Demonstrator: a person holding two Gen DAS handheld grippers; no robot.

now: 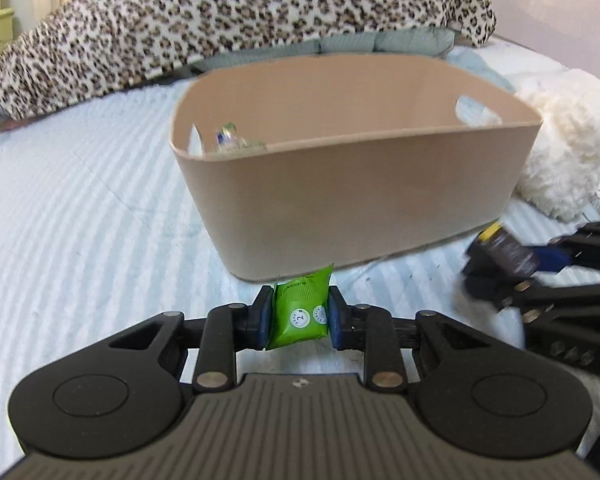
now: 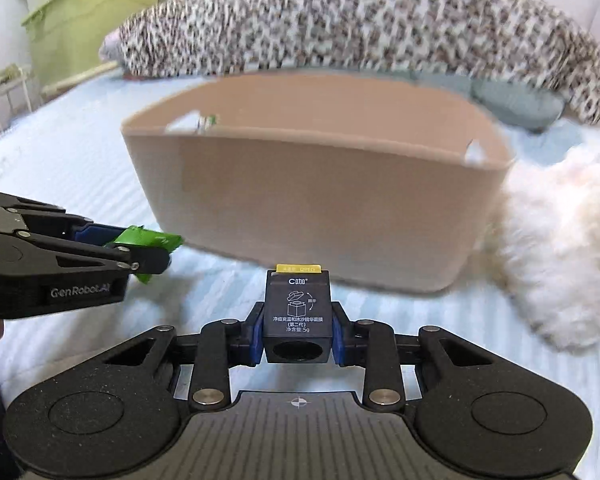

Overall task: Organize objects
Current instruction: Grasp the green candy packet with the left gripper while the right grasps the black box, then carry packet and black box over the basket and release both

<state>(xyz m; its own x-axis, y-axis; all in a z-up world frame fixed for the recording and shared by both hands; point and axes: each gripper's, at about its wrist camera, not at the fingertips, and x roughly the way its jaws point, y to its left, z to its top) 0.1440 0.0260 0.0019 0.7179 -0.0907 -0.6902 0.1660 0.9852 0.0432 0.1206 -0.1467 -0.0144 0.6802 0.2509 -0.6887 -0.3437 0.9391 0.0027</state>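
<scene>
Landmark: the beige basket (image 1: 352, 200) sits on the pale blue striped bedspread (image 1: 80, 208), open top up, a handle cut-out in each end wall; everything below is placed against it.
Left gripper: the left gripper (image 1: 299, 318) hangs just short of the basket's near wall, above the bedspread, and its jaws are clamped on the green sachet (image 1: 300, 312).
Green sachet: pinched upright between the blue pads (image 1: 261, 320), its top corner reaching up to the foot of the basket's near wall in the left wrist view; two round white marks show on its face. From the right wrist view it pokes out toward the basket's left end (image 2: 148, 240), not touching the wall.
Right gripper: the right gripper (image 2: 298, 326) is also on the near side of the basket, facing the middle of its long wall, jaws closed tight on the dark box (image 2: 298, 316).
Dark box: a small dark cube with a yellow tab marked OPEN on top, white printing on the face and a round hole low down; it is held clear of the basket, outside it.
Inside the basket: something small and clear with a touch of green and blue (image 1: 230, 138) lies by the left-end cut-out, too blurred to name.
Right of the basket: a fluffy white throw (image 2: 560, 248) presses against that end.
Behind the basket: a leopard-print blanket (image 1: 228, 20) is heaped over a grey-green cushion (image 1: 380, 42).
Far left beyond the basket: a green storage bin (image 2: 76, 28) stands off the bed.
</scene>
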